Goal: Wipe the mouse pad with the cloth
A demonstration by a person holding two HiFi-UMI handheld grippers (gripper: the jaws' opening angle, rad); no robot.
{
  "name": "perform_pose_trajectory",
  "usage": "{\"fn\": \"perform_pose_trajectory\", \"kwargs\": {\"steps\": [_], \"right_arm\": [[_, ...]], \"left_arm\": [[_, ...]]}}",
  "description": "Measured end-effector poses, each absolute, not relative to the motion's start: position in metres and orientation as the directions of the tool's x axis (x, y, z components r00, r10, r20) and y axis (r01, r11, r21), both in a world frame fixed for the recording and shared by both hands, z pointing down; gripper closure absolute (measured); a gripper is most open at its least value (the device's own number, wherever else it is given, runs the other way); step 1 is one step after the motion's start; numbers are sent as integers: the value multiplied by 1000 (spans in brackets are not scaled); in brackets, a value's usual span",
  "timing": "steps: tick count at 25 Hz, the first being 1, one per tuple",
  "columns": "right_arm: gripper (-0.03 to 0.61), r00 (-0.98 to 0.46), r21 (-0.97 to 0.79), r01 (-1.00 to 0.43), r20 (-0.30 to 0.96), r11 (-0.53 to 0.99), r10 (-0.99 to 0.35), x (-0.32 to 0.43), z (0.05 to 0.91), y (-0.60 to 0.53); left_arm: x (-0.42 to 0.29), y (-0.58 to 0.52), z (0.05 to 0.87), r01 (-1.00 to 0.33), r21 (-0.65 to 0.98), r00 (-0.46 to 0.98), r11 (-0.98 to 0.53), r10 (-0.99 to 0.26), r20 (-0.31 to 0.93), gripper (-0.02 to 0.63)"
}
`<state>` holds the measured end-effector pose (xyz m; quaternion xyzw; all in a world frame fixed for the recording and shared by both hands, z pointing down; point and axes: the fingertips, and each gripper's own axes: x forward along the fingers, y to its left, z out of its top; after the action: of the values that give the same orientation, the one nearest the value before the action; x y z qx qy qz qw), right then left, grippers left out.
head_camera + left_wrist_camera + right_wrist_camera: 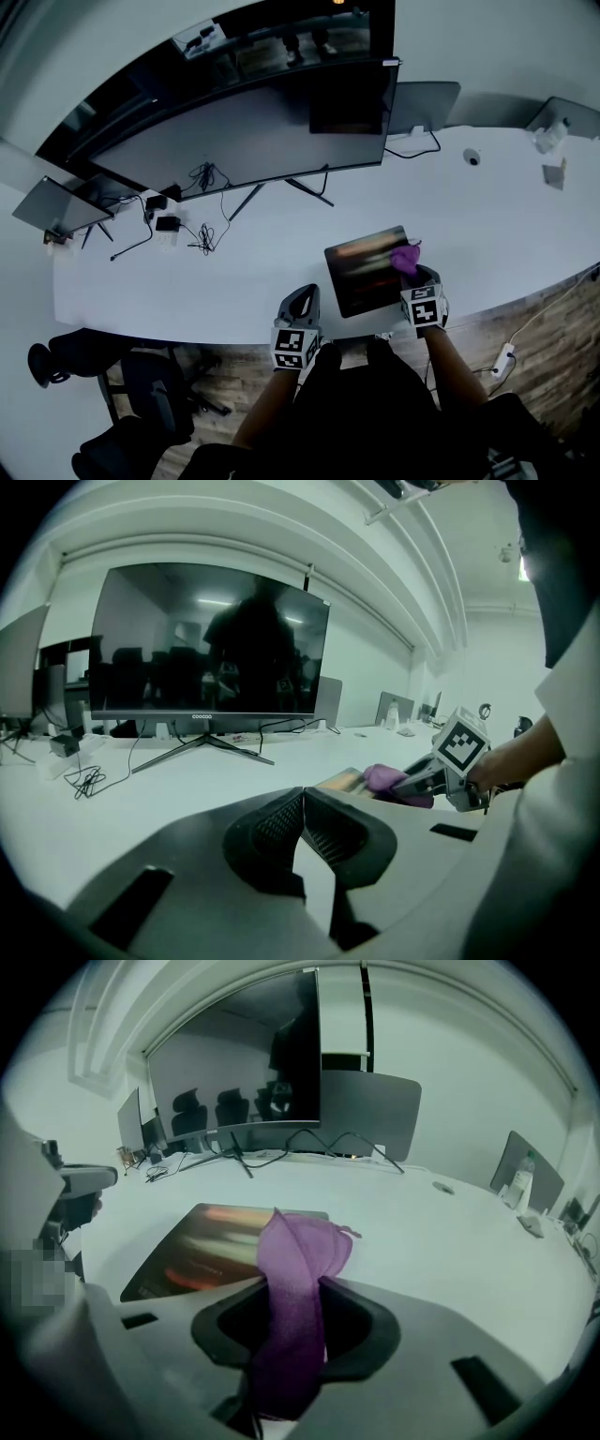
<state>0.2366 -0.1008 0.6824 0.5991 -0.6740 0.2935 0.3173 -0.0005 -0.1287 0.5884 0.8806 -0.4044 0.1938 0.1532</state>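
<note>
White desk (187,281) is shown in the head view. The mouse pad (361,272) is laid by its near edge, the purple cloth (405,257) is held at the pad's 2 o'clock corner by the right gripper (413,272), and the left gripper (302,298) is placed at the pad's 8 o'clock. In the left gripper view, the fingers (274,825) are seen pressed together, empty. In the right gripper view, the fingers (361,1321) are clamped on the cloth, whose free end is draped over the pad's right edge.
</note>
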Motion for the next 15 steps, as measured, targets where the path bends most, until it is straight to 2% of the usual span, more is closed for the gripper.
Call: {"fn": "perform_pose_trajectory", "kwargs": {"steps": [9,15], "right_arm": [[433,-120,-47,-991,721,125,-682,230,665,-114],[433,-172,-50,-983,591,177,-788,217,617,-129]], "left_arm": [[2,-136,574,-763,127,616,-634,-653,440,592],[2,-145,558,-758,108,624,-643,-668,405,592]]}}
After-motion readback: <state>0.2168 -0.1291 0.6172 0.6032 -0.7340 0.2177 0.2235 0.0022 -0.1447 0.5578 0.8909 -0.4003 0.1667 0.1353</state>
